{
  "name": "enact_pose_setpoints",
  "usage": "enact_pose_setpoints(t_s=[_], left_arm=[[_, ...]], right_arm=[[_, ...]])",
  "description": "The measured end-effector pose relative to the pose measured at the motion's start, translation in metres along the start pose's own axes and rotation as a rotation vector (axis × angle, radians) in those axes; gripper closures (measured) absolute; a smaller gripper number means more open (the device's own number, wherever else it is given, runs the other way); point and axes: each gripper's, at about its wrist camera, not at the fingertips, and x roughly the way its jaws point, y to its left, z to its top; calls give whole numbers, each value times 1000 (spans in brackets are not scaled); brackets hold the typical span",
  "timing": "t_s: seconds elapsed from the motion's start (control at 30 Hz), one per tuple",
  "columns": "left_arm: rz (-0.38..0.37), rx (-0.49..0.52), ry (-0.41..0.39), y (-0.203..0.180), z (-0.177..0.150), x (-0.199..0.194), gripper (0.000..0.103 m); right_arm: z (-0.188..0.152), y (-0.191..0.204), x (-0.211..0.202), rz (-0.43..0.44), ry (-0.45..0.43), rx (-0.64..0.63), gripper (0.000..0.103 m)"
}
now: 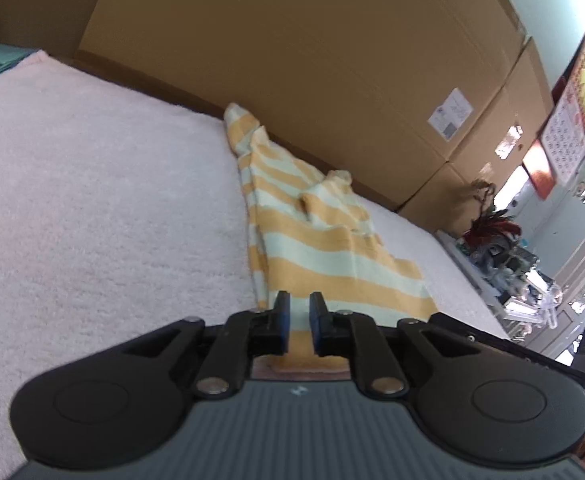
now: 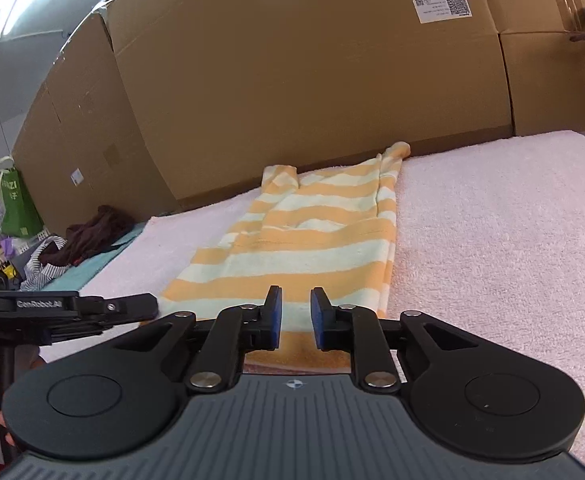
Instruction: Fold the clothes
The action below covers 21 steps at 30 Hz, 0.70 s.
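A yellow-and-pale-green striped garment (image 1: 312, 240) lies flat on a pink fleecy blanket (image 1: 92, 180), folded lengthwise and reaching towards the cardboard wall. My left gripper (image 1: 300, 300) sits at its near hem; the blue pads are almost together, with the hem rising between them. In the right wrist view the same garment (image 2: 312, 232) stretches away from my right gripper (image 2: 296, 294). Its pads are also close together over the near hem, with cloth in the narrow gap. The left gripper (image 2: 148, 306) shows there at the garment's near left corner, low over the blanket (image 2: 492, 240).
Large cardboard boxes (image 2: 292, 60) wall off the far side of the blanket. A dark heap of clothes (image 2: 92, 232) and a teal cloth (image 2: 104, 256) lie at the left end beside a green bag (image 2: 18, 208). A cluttered shelf (image 1: 512, 248) stands past the right end.
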Motion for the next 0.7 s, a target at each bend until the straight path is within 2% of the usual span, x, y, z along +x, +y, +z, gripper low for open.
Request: enact_pose_setpoints(t_s=[0.13, 0.17, 0.2, 0.27, 0.37, 0.4, 0.5, 0.53, 0.57, 0.6, 0.7], left_arm=[[-6, -3, 1, 3, 4, -1, 98], [-3, 21, -14, -1, 8, -2, 98], [0, 42, -30, -5, 13, -2, 95], [8, 45, -59, -10, 22, 5, 81], [48, 39, -19, -8, 26, 31, 78], [62, 42, 0, -5, 25, 40, 78], [52, 41, 6, -3, 27, 39, 75], [45, 33, 13, -1, 28, 34, 77], [28, 13, 19, 1, 28, 27, 72], [11, -6, 25, 5, 28, 20, 69], [-21, -33, 59, 14, 17, -6, 63]], right_arm=[[-2, -12, 6, -23, 8, 51, 98], [2, -16, 5, -20, 7, 84, 97], [7, -19, 5, -22, -4, 110, 90], [17, -27, 10, -28, -22, 152, 87], [28, -41, 27, -50, -6, 227, 87], [29, -48, 33, -56, 11, 265, 96], [33, -66, 35, -71, 33, 377, 103], [34, -67, 30, -88, 30, 376, 97], [34, -67, 21, -86, 18, 373, 90], [34, -67, 12, -77, 10, 368, 87], [29, -71, -17, -38, 56, 353, 86]])
